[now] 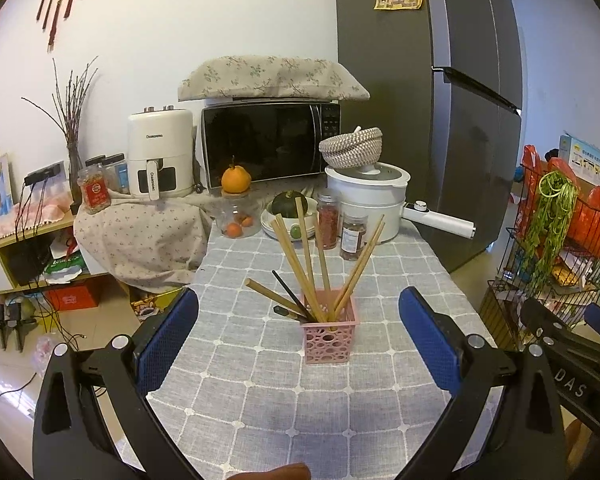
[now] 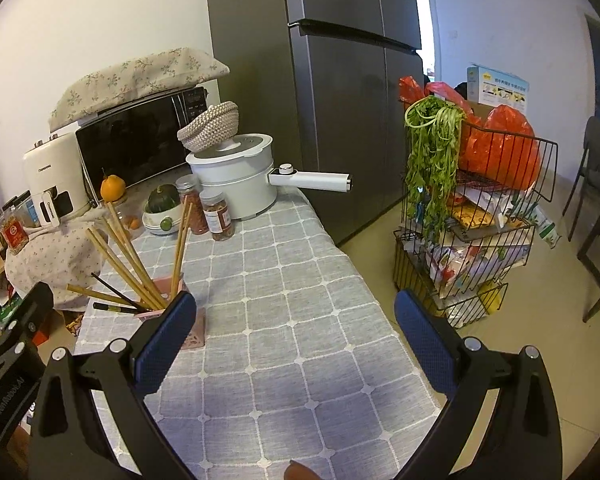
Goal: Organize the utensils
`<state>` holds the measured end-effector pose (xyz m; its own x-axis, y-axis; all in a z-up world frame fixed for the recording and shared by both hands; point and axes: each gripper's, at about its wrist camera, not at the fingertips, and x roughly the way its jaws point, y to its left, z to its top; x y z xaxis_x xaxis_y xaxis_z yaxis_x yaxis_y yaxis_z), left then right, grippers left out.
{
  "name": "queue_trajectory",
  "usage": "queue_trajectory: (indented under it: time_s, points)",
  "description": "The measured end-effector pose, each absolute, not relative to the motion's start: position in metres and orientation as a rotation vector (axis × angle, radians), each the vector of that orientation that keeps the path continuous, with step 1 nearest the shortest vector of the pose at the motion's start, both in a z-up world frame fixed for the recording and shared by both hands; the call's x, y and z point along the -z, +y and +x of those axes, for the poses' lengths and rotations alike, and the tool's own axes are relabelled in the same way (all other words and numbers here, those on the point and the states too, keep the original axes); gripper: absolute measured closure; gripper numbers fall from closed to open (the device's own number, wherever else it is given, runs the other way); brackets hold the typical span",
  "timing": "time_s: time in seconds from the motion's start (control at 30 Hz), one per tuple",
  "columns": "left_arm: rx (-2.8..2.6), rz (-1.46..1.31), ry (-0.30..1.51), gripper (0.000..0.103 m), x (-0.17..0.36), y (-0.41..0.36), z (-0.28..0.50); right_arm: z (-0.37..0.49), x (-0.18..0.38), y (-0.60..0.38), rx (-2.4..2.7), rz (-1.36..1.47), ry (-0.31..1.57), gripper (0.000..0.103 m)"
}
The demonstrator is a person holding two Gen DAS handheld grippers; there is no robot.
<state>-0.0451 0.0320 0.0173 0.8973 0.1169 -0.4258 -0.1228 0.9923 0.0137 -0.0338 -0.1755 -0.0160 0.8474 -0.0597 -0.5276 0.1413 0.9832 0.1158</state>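
A pink perforated holder (image 1: 331, 339) stands on the grey checked tablecloth (image 1: 260, 392). Several wooden chopsticks (image 1: 306, 252) and two dark utensils (image 1: 290, 294) lean out of it. My left gripper (image 1: 299, 320) is open and empty, and the holder sits between and just beyond its blue fingers (image 1: 168, 336). My right gripper (image 2: 295, 328) is open and empty above the cloth (image 2: 284, 360). The holder (image 2: 194, 334) is partly hidden behind its left finger, with the chopsticks (image 2: 136, 264) fanning out above. The right gripper also shows at the right edge of the left wrist view (image 1: 568, 340).
At the table's far end stand two spice jars (image 1: 340, 228), a white electric pot (image 1: 368, 196) with a woven basket on it, a bowl with a squash (image 1: 288, 212), a jar with an orange, a microwave (image 1: 272, 144) and an air fryer. A fridge and a wire rack (image 2: 472, 216) stand to the right.
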Motion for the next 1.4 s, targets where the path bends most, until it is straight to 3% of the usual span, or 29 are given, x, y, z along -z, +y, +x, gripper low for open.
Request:
queue_trajectory:
  time_s: [1.4]
  points:
    - [-0.14, -0.016, 0.458, 0.007, -0.0114, 0.0364, -0.0437, -0.0333, 0.0189, -0.1703, 0.089, 0.149, 0.571, 0.006]
